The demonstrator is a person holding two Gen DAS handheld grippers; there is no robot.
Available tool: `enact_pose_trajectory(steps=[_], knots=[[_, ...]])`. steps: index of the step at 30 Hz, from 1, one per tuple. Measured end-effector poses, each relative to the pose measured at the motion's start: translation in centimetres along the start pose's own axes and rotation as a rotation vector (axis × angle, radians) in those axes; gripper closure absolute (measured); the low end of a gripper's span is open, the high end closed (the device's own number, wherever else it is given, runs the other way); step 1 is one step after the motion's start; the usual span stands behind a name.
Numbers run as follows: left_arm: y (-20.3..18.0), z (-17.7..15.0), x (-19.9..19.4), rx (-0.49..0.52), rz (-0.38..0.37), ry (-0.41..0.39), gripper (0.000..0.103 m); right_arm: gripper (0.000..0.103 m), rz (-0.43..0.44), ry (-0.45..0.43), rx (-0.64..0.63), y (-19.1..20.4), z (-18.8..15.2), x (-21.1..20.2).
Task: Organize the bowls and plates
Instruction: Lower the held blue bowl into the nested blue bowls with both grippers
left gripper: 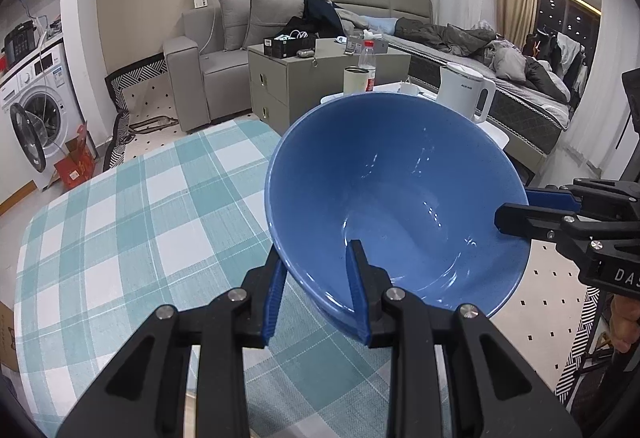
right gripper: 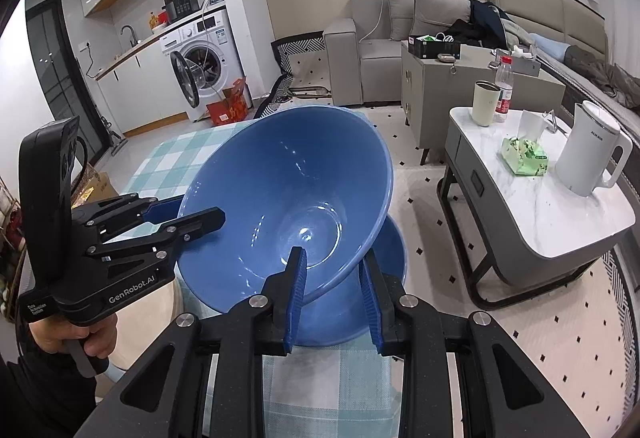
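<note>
Left claw (left gripper: 316,290): clamped on near rim of upper blue bowl (left gripper: 396,194), one blue-padded finger (left gripper: 357,278) inside the wall, the other outside beneath. Right claw (right gripper: 334,292): clamped likewise on another part of the same rim, one finger (right gripper: 298,278) inside, its partner outside; seen also in the left view at the bowl's right edge. Two-point rim grip, judged to steady a wide, smooth, glazed vessel liable to slip or swing from a single pinch. Upper blue bowl: tilted, mouth toward both cameras, apparently lifted at the far side, empty, glossy with highlights. Lower blue bowl (right gripper: 394,270): same colour, directly below, seated on the bench, only its right rim showing; contact between the two cannot be told. Arrangement read as nesting, upper into lower, not yet seated level. Bench: covered by teal-and-white checked cloth (left gripper: 132,206), otherwise bare in the left view; no plates visible. Beyond, right: marble-topped side table (right gripper: 560,214) bearing white kettle (right gripper: 592,154), green tissue pack (right gripper: 524,156), cream tumbler (right gripper: 486,102), red-capped bottle (right gripper: 505,82). Floor: pale tile with small dark diamonds. Farther: grey drawer cabinet (right gripper: 452,86), grey sofa (right gripper: 384,34) with cushions, bed strewn with clothing. Far left: washing machine (right gripper: 204,54), door open, multicooker on top, kitchen counter with tap, red cardboard box on the floor.
</note>
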State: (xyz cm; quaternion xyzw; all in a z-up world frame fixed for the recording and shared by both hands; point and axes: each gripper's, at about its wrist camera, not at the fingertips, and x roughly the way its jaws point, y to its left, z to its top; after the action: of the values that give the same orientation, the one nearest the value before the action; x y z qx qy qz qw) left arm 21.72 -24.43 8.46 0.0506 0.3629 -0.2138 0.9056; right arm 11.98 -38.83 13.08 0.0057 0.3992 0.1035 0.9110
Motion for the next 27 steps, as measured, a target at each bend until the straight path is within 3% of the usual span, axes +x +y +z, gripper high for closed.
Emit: enact_pose_trajectory(steps=[27], knots=[[-0.5, -1.9, 2.8, 0.014, 0.009, 0.069, 0.075, 0.074, -0.02, 0.084, 0.004, -1.0, -1.5, 3.6]])
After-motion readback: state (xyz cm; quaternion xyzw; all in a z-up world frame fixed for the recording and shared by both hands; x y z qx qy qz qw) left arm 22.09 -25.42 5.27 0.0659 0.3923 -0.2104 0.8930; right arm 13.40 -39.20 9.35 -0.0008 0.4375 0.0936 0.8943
